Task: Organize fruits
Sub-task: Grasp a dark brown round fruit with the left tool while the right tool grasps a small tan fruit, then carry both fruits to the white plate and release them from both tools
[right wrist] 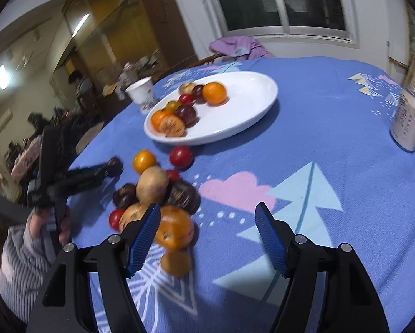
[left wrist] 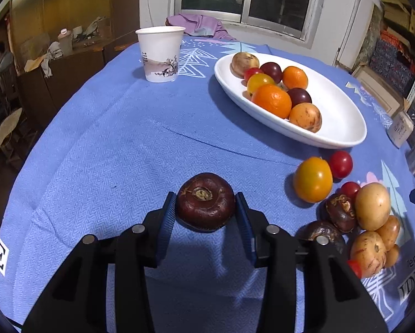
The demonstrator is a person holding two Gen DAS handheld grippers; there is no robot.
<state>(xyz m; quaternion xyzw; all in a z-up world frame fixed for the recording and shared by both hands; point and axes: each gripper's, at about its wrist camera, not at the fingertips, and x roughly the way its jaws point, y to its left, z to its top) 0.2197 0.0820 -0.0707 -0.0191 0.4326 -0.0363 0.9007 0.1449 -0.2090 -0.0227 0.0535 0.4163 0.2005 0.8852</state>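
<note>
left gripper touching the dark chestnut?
Touching. In the left wrist view both blue pads of the left gripper press the sides of the chestnut, no gap visible.

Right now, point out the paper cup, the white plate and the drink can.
paper cup [left wrist: 161,55], left wrist view, on its front wall.
white plate [left wrist: 343,116], left wrist view, on its bare inner surface.
drink can [right wrist: 408,119], right wrist view, on its side.

My left gripper [left wrist: 205,204] holds a water chestnut [left wrist: 204,201]; the plate [left wrist: 343,116] lies beyond, the paper cup [left wrist: 160,52] to its left.
</note>
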